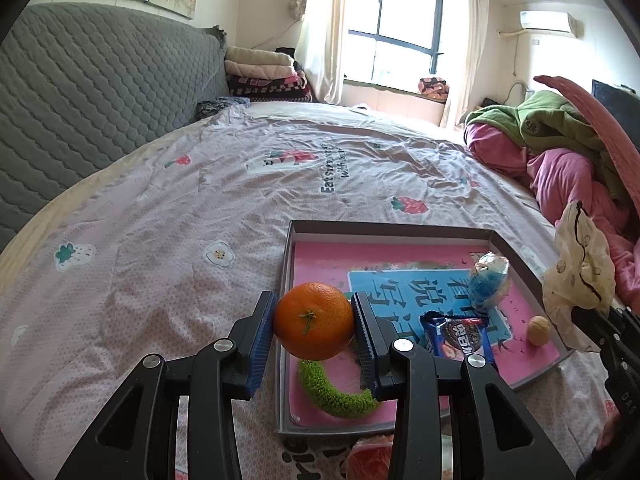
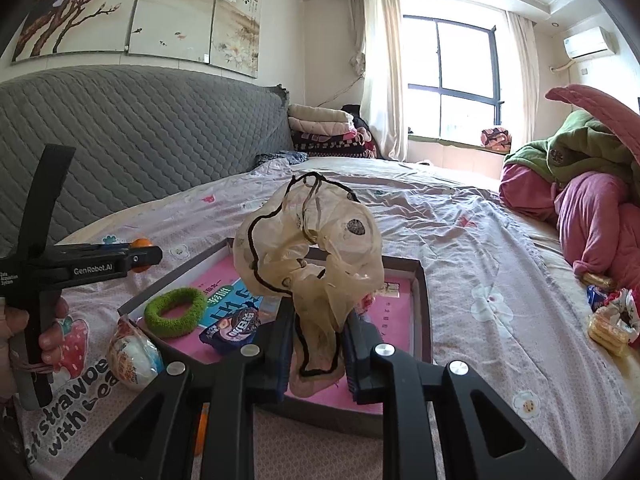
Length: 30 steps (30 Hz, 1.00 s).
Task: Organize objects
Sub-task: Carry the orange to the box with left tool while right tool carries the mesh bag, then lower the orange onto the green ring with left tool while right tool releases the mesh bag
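Two grippers loaded: your left gripper (image 1: 314, 326) clamps orange (image 1: 313, 321); right gripper (image 2: 316, 344) pinches beige scrunchie (image 2: 308, 248); "GenRobot.AI" at 9 o'clock.

The orange (image 1: 314, 321) covers the near-left rim of the tray (image 1: 384, 227) and one end of the green ring (image 1: 336, 392). The cream scrunchie (image 2: 308, 256) hides the tray's middle, and its lower folds vanish between the right gripper (image 2: 318, 354) fingers.

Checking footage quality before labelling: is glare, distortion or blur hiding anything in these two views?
Left wrist view: the bright window is blown out and fisheye bends the grey tray rim, yet the round orange fruit stays sharp. Right wrist view: same window glare, and the sheer beige black-trimmed scrunchie blocks the tray centre.
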Available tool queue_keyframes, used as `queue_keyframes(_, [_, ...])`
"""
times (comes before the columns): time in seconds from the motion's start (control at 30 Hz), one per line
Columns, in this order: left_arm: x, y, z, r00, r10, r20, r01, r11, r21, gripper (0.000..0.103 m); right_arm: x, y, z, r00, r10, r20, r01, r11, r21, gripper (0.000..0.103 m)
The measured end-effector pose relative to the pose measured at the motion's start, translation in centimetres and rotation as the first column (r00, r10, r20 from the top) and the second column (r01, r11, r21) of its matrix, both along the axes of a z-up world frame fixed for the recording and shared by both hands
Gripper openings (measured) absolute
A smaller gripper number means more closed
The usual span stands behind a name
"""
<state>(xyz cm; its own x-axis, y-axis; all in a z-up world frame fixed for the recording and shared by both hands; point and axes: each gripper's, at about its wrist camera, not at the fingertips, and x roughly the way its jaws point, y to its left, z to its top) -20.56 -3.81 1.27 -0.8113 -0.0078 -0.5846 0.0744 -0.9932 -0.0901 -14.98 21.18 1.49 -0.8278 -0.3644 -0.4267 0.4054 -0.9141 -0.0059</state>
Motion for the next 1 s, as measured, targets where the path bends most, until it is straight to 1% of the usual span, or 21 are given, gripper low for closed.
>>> queue_keyframes(0.13, [-0.7, 0.0, -0.5, 1.000, -0.001, 0.012, 0.001, 1.000, 0.010, 0.039, -0.6, -0.7, -0.6, 1.000, -0.008, 0.011, 0.008, 0.999, 0.033, 0.023])
queue_keyframes(0.3, [-1.5, -0.1, -1.0, 1.000, -0.006, 0.026, 0.005, 1.000, 0.027, 0.039, -1.4, -1.4, -1.4, 0.999, -0.013, 0.045, 0.010, 0.998, 0.057, 0.023])
queue_keyframes(0.47, [-2.2, -0.1, -1.5, 0.999, -0.007, 0.039, 0.007, 1.000, 0.021, 0.039, -1.6, -1.6, -1.9, 0.997, -0.020, 0.072, 0.015, 0.997, 0.074, 0.023])
queue_keyframes(0.57, [-2.7, 0.0, -2.2, 0.998, -0.020, 0.059, 0.018, 0.999, 0.030, 0.039, -2.0, -1.5, -2.5, 0.992, -0.033, 0.121, 0.023, 0.996, 0.081, 0.023])
queue_keyframes(0.73, [-3.3, 0.7, -3.2, 0.994, -0.046, 0.098, 0.044, 0.999, 0.021, 0.039, -2.8, -1.2, -3.4, 0.980, -0.043, 0.196, 0.027, 0.996, 0.084, 0.023])
queue_keyframes(0.83, [-3.4, 0.8, -3.6, 0.993, -0.056, 0.106, 0.054, 0.998, 0.020, 0.039, -2.9, -1.1, -3.8, 0.974, -0.040, 0.225, 0.023, 0.997, 0.080, 0.023])
queue_keyframes(1.0, [-3.5, 1.1, -3.8, 0.992, -0.064, 0.112, 0.063, 0.998, 0.012, 0.039, -2.9, -1.1, -4.1, 0.968, -0.036, 0.247, 0.018, 0.997, 0.075, 0.023])
